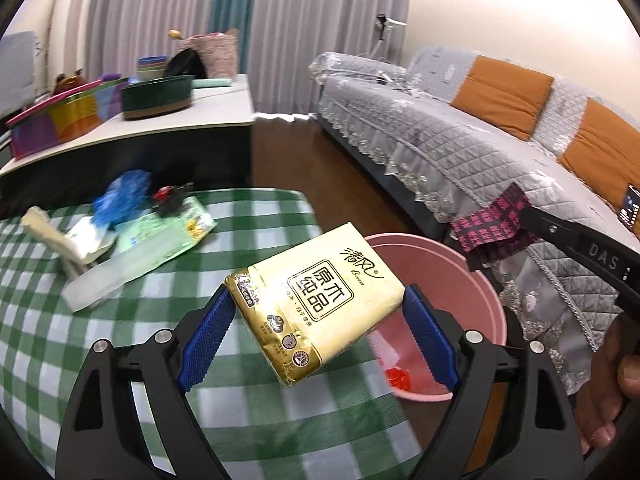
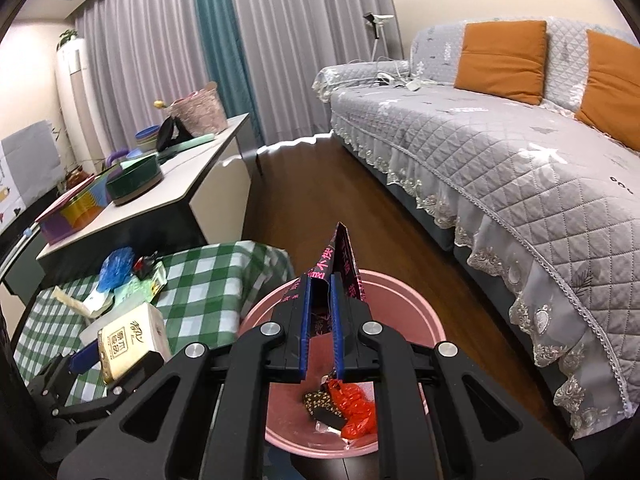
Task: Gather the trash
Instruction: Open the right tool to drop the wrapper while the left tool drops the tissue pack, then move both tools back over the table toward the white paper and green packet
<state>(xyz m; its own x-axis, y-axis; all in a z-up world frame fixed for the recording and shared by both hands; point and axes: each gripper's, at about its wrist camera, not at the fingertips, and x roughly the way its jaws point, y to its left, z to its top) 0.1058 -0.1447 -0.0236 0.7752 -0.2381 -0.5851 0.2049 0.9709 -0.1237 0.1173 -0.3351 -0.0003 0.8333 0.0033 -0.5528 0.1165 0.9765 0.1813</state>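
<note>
Litter crowds the left of the green-checked bench [image 1: 260, 216]: a blue crumpled bag [image 1: 120, 200], a green packet [image 1: 168, 232] and a white wrapper [image 1: 88, 236]. Nearer, the left hand-held gripper [image 1: 316, 304] has its jaws spread wide around a yellow tissue pack [image 1: 320, 300], held above the bench edge beside the pink bin [image 2: 400, 300]. Over that bin, with red and dark scraps [image 2: 344, 404] inside, the right hand-held gripper [image 2: 320, 332] pinches a black-and-pink wrapper [image 2: 340, 256], the grey sofa [image 2: 500, 168] just beyond.
</note>
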